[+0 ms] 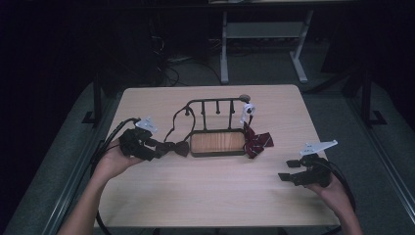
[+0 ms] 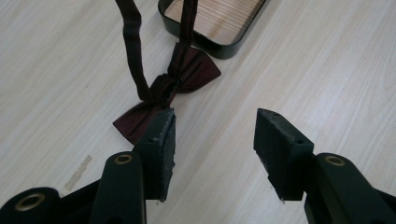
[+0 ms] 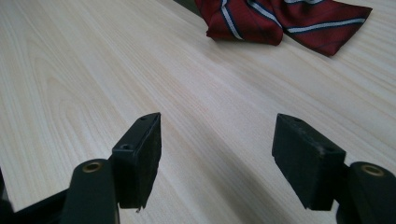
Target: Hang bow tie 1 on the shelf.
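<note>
Lying flat on the pale wooden desk (image 1: 210, 191) toward its left edge, the dark maroon fabric bow tie (image 2: 170, 91) meets one tip of the left gripper (image 2: 212, 135), jaws wide, empty. The right gripper (image 3: 217, 154), also gaping, hovers near the right edge.

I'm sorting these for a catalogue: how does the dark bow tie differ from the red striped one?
The dark bow tie is plain maroon; the striped bow tie is brighter red with pale diagonal stripes. The dark one lies left of the stand's wooden tray, beside the open left gripper; the striped one lies right of the tray, apart from the open right gripper. Both rest on the table.
</note>
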`<action>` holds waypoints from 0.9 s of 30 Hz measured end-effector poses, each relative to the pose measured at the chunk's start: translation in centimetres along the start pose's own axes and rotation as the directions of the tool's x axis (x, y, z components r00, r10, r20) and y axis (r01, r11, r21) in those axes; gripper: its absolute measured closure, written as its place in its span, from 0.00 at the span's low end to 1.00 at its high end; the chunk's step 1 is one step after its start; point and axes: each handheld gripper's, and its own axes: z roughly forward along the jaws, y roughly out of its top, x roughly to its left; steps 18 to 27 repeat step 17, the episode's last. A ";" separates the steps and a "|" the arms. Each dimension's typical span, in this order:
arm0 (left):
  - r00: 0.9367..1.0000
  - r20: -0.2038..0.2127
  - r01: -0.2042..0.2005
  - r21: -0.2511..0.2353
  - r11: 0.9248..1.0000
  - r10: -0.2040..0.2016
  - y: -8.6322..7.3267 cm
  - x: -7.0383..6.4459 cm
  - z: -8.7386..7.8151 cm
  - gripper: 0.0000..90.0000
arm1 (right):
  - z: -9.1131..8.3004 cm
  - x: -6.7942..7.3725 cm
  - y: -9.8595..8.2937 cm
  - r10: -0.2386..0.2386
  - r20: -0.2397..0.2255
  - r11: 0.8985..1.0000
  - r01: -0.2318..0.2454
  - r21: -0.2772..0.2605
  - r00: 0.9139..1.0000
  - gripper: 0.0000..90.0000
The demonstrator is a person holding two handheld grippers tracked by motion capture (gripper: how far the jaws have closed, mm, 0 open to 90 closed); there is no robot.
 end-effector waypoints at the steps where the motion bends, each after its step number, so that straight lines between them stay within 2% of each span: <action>1: 1.000 0.000 -0.005 0.001 1.000 0.005 -0.1 0.0 0.0 0.54 | 0.0 0.0 0.0 0.003 0.000 1.000 -0.003 0.002 1.000 0.36; 17: 1.000 0.011 0.015 -0.017 1.000 -0.015 -2.0 -0.8 1.1 0.52 | 0.1 -0.1 0.0 -0.001 -0.003 1.000 0.001 -0.003 1.000 0.36; 27: 1.000 0.011 0.015 -0.017 1.000 -0.015 -2.0 -0.8 1.1 0.52 | 0.1 -0.1 0.0 -0.001 -0.003 1.000 0.001 -0.003 1.000 0.36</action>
